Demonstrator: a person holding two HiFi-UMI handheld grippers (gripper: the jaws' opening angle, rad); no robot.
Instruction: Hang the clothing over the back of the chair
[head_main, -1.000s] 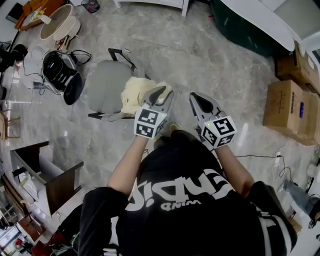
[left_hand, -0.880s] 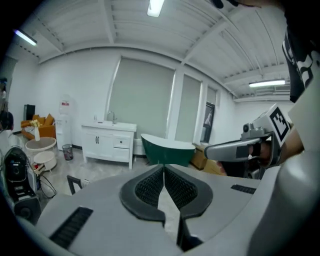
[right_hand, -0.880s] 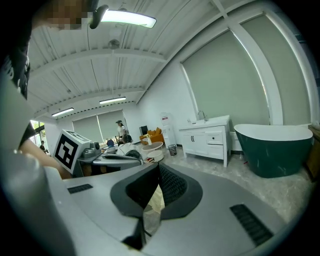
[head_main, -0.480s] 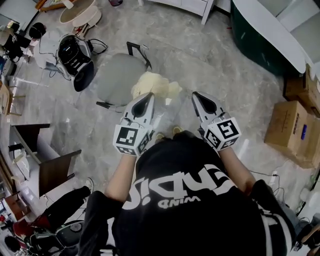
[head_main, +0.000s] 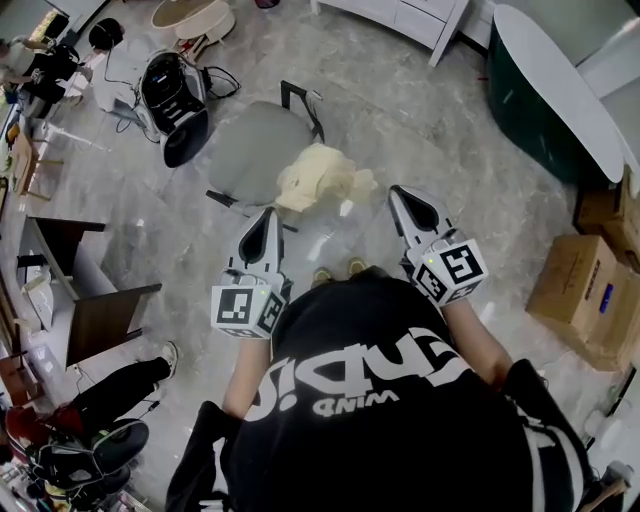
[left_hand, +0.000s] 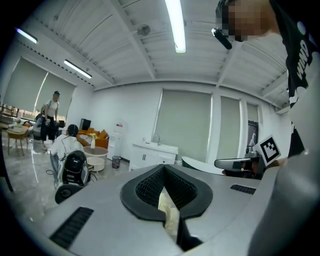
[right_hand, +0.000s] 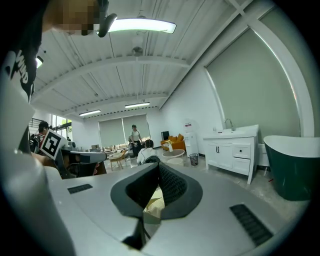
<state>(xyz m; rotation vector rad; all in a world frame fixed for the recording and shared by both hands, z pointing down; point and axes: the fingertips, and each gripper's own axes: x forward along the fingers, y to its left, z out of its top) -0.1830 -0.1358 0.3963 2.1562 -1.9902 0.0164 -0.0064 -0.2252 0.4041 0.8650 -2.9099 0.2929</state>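
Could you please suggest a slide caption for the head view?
Left gripper and right gripper hold cream clothing beside a grey chair, seen from above.

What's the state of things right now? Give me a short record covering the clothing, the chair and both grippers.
clothing: cream, bunched up at the near edge of the chair, between the two gripper tips
chair: grey seat, black frame, seen from above
left gripper: jaws shut, cream fabric pinched between them
right gripper: jaws closed on cream fabric
hung over the chair back: not evident from the head view
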